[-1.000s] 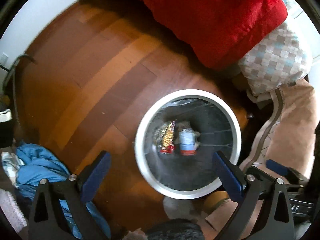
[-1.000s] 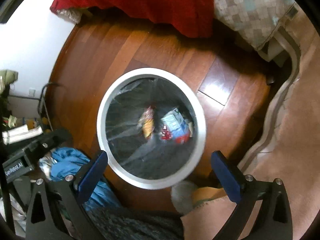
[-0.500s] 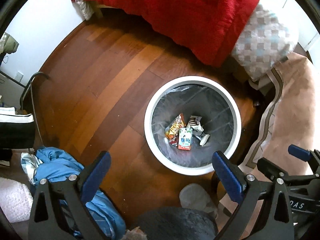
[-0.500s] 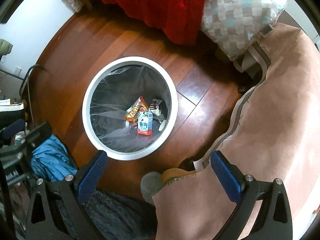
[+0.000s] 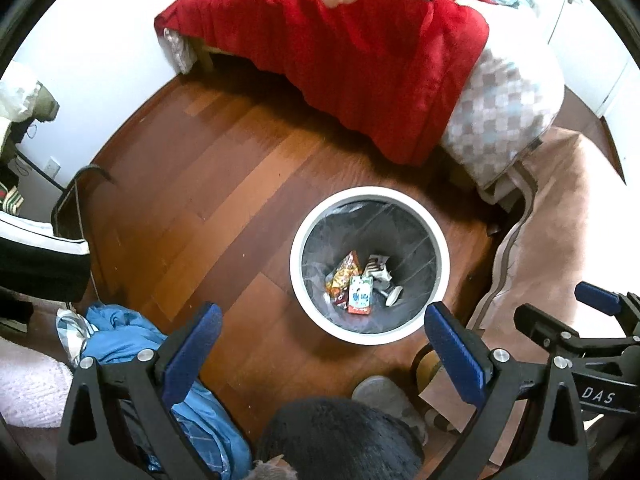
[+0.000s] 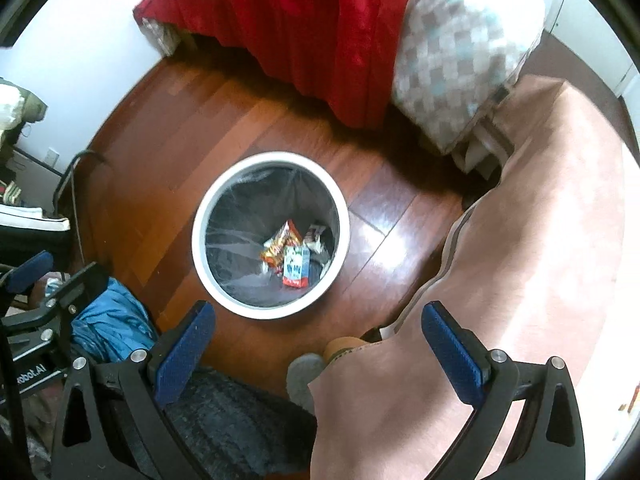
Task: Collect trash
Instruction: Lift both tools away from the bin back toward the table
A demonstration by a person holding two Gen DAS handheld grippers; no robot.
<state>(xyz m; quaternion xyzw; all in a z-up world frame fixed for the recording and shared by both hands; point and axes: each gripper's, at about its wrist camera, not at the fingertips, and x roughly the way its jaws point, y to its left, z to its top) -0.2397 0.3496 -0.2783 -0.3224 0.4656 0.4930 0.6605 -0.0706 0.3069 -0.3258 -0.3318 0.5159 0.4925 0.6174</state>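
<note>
A round white-rimmed trash bin [image 5: 297,264] with a dark liner stands on the wooden floor; it also shows in the right wrist view [image 6: 198,240]. Inside lie an orange snack wrapper [image 5: 343,272], a small red and white carton [image 5: 360,295] and crumpled paper [image 5: 378,267]; the wrapper [image 6: 280,246] and carton [image 6: 296,266] show in the right view too. My left gripper [image 5: 320,332] is open and empty, high above the floor just short of the bin. My right gripper [image 6: 318,330] is open and empty, above the floor near the bin's front right.
A bed with a red blanket [image 5: 360,64] and a checked cover [image 5: 500,112] stands behind the bin. A pink rug [image 6: 520,240] lies to the right. Blue clothing [image 5: 132,344] lies at the left. A grey slipper [image 6: 304,372] and dark fabric [image 6: 236,420] are below.
Both grippers have risen and pulled back from the bin, which now looks smaller and farther. More of the bed and room has come into view. Both stay open.
</note>
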